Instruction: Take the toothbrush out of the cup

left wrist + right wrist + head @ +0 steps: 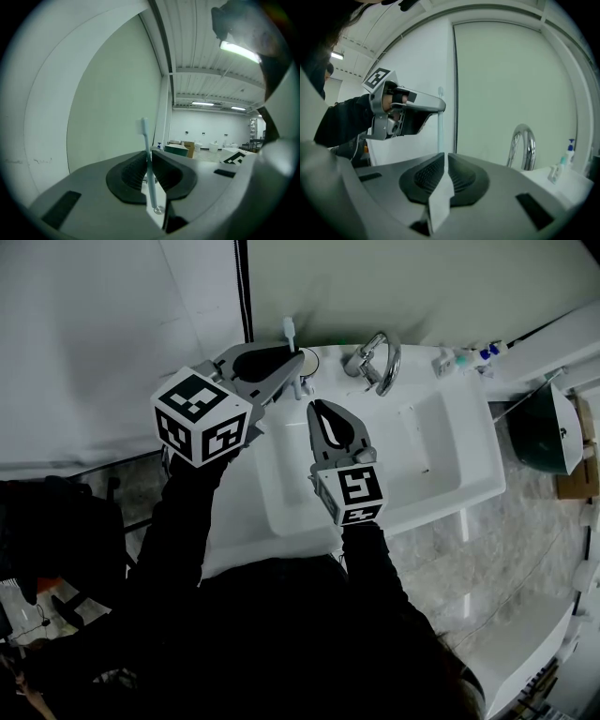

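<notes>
Head view: steeply down on left claw [296,367], right claw [317,410], sink [450,460]. Both gripper views: close, roughly level along own jaws; all three share the toothbrush [147,154].

A long white ceiling strip lamp [239,51] is glaring in the left gripper view, where the pale blue plastic toothbrush [146,140] is fading into the flat pale green wall [112,108]. Both gripper views are bending straight lines and darkening into black corners. In the head view the person's black sleeves [183,512] are losing detail in shadow.

No legible text, brand, number anywhere; bottles [466,359] labels too small to read.
</notes>
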`<control>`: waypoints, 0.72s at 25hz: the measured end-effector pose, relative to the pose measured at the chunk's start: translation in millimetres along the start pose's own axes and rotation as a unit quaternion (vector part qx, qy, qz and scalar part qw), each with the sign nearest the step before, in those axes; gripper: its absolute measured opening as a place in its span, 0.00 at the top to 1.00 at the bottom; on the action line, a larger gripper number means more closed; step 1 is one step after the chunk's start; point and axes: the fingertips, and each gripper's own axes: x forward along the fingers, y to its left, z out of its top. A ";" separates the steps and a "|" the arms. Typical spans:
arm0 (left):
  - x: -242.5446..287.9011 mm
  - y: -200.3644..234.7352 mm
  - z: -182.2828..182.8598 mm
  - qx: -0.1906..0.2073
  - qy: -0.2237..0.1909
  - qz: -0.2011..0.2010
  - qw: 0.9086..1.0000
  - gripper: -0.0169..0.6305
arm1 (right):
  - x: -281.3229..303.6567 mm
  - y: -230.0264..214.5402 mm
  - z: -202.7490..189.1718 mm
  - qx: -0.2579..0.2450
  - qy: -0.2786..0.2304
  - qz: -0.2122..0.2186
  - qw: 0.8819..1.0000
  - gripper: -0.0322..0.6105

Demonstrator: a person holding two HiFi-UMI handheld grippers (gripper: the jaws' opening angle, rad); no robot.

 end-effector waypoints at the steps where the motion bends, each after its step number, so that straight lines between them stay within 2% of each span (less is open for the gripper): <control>1: -1.6 -2.8 -1.5 -0.001 0.001 -0.002 1.000 0.91 | -0.1 2.3 -2.2 -0.001 0.004 0.003 1.000 0.93; 7: -11.9 -17.7 -2.5 -0.007 0.002 -0.019 1.000 0.91 | -0.5 20.3 -12.4 -0.001 0.024 0.028 0.999 0.85; 18: -22.1 -44.8 -3.5 -0.006 0.006 -0.054 0.998 0.91 | -4.2 35.9 -18.2 -0.012 0.037 0.032 0.999 0.84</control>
